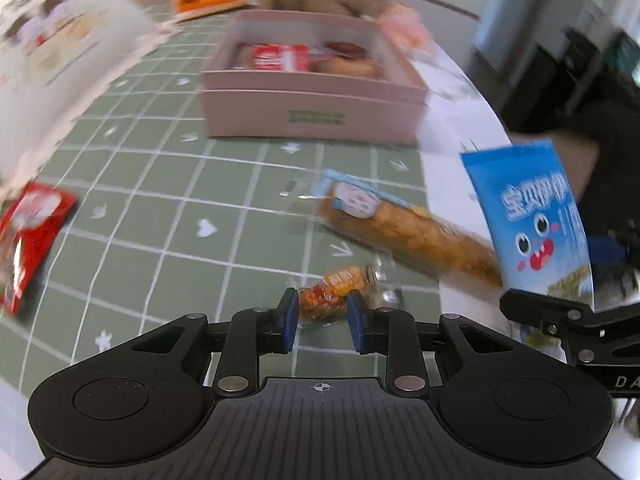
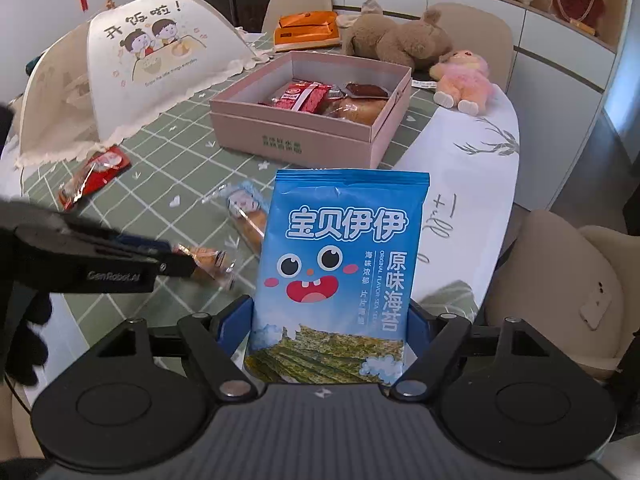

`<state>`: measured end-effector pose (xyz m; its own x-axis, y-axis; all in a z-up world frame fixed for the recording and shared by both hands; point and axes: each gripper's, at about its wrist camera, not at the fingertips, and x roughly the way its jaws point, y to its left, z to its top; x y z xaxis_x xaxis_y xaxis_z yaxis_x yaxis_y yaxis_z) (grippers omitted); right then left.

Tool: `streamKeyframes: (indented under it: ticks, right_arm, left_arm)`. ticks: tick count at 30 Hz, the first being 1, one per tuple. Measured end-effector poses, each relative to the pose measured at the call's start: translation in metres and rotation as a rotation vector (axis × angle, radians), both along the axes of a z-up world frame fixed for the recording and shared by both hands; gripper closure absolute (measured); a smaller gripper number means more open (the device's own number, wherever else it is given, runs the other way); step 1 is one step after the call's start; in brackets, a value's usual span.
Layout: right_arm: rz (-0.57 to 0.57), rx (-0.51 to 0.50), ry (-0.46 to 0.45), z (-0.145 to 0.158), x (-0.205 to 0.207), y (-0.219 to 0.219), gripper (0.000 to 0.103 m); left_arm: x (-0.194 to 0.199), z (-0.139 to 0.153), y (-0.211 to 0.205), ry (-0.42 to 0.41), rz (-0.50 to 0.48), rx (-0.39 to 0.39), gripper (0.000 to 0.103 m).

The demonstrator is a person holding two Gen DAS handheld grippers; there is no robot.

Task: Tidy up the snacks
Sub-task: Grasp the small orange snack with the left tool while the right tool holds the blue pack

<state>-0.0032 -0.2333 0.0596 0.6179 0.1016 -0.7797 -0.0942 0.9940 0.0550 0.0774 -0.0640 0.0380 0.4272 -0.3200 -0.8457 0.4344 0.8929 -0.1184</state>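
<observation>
My right gripper (image 2: 332, 340) is shut on a blue seaweed snack packet (image 2: 340, 264), held upright above the table; the packet also shows in the left wrist view (image 1: 532, 216). My left gripper (image 1: 322, 312) has its jaws around a small orange wrapped snack (image 1: 330, 294) lying on the green checked tablecloth; the pads stand on either side of it with narrow gaps. The pink box (image 2: 316, 132) holds a red packet (image 2: 300, 96) and wrapped buns. A long wrapped bread (image 1: 408, 232) lies between the small snack and the box.
A red snack packet (image 2: 96, 174) lies at the left near a white mesh food cover (image 2: 132, 80). Plush toys (image 2: 404, 38) and an orange pack (image 2: 308, 28) sit behind the box. Chairs stand at the table's right edge (image 2: 508, 184).
</observation>
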Motion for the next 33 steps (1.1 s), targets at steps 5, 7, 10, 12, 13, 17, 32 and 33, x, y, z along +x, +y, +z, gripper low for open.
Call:
streamKeyframes:
  ticks: [5,7,10,12,13,17,32,33]
  right_arm:
    - [-0.012,0.001,0.013,-0.005,-0.005,-0.005,0.025]
    - [-0.022,0.013,0.014,-0.005,-0.007,-0.008,0.024]
    - [-0.022,0.023,0.018,-0.006,-0.007,-0.007,0.024]
    - [-0.016,0.017,0.020,-0.006,-0.008,-0.004,0.024]
    - [-0.011,0.014,0.022,-0.007,-0.010,-0.002,0.024]
    - [0.019,-0.006,0.029,-0.005,-0.013,0.003,0.024]
    - [0.005,0.047,0.038,0.000,0.007,-0.004,0.024]
    - [0.014,0.045,0.034,0.001,0.010,-0.002,0.024]
  left_arm:
    - [-0.011,0.018,0.000,0.005,-0.183,-0.041,0.072]
    - [-0.014,0.029,-0.002,-0.043,-0.244,-0.015,0.073]
    - [-0.018,0.032,-0.020,-0.093,-0.383,0.097,0.072]
    - [-0.017,0.024,-0.035,-0.121,-0.486,0.176,0.070]
    - [-0.016,0.019,-0.040,-0.120,-0.517,0.200,0.070]
    - [-0.002,0.000,-0.050,-0.072,-0.531,0.217,0.068]
    - [0.013,-0.014,-0.008,0.147,-0.221,-0.074,0.079]
    - [0.009,-0.013,-0.001,0.134,-0.171,-0.072,0.079]
